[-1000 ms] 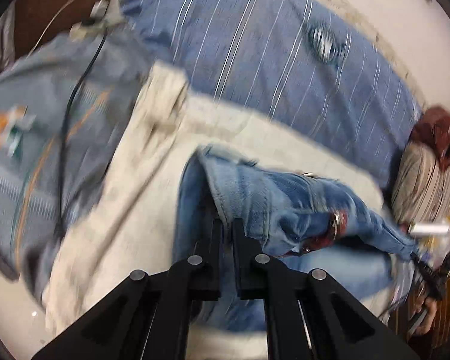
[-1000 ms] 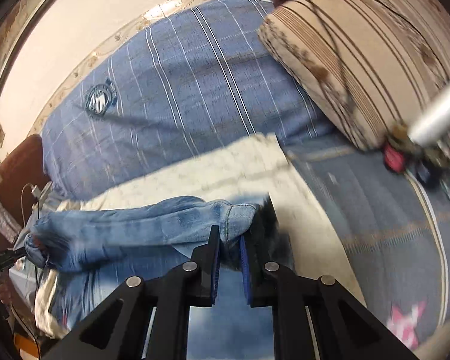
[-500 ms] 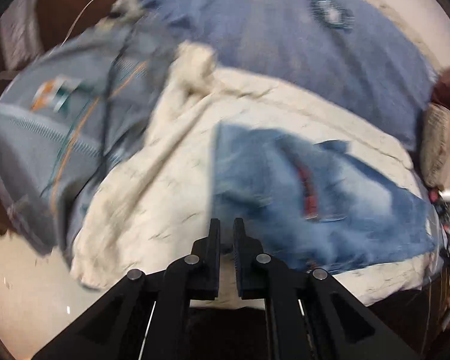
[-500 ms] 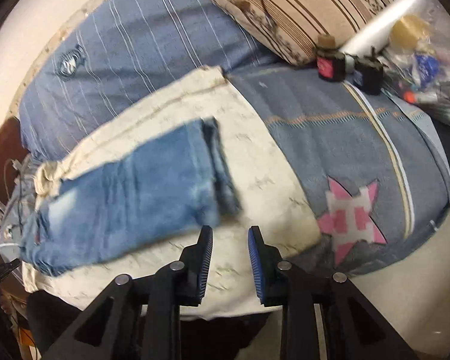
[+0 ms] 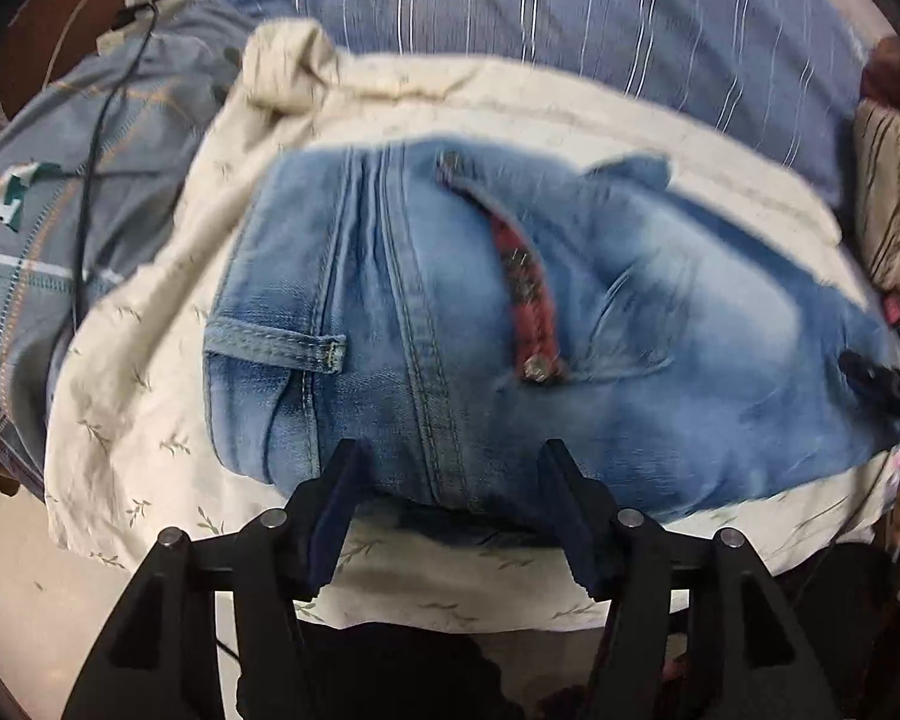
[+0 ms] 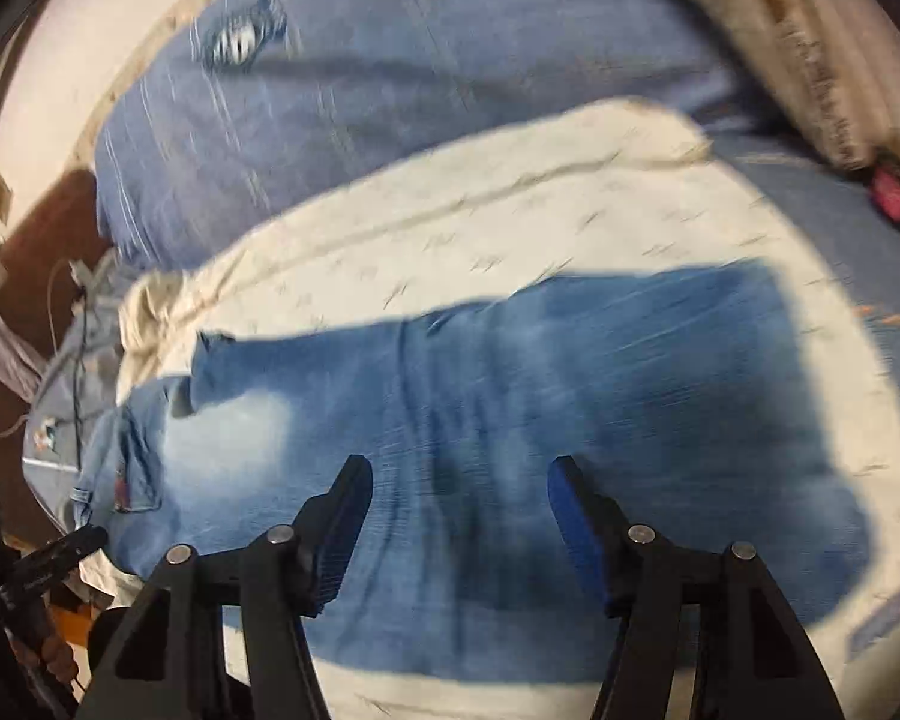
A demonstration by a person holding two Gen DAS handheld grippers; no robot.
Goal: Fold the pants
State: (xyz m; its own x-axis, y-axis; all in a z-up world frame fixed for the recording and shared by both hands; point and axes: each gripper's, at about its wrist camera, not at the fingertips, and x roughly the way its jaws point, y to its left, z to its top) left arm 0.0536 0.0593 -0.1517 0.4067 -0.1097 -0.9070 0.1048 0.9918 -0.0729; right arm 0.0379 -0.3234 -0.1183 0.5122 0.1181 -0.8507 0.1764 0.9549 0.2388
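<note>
Both the left gripper (image 5: 450, 474) and right gripper (image 6: 453, 489) hover wide-fingered over the folded jeans (image 5: 510, 324). Pinch both denim layers at the near edge together, keeping the fold square on the cream cloth (image 5: 150, 420).

A cream sheet (image 5: 150, 396) with a small leaf print is being spread over a grey-blue bedcover (image 5: 24, 252). A black cable (image 5: 90, 180) is being trailed across that bedcover. A blue striped pillow (image 5: 570, 18) is being propped behind, beside a tan striped cushion (image 5: 888, 198).

Folded jeans (image 5: 510, 324) on cream cloth (image 5: 138, 396); left gripper (image 5: 450, 474), jaws spread, at the jeans' near edge.
</note>
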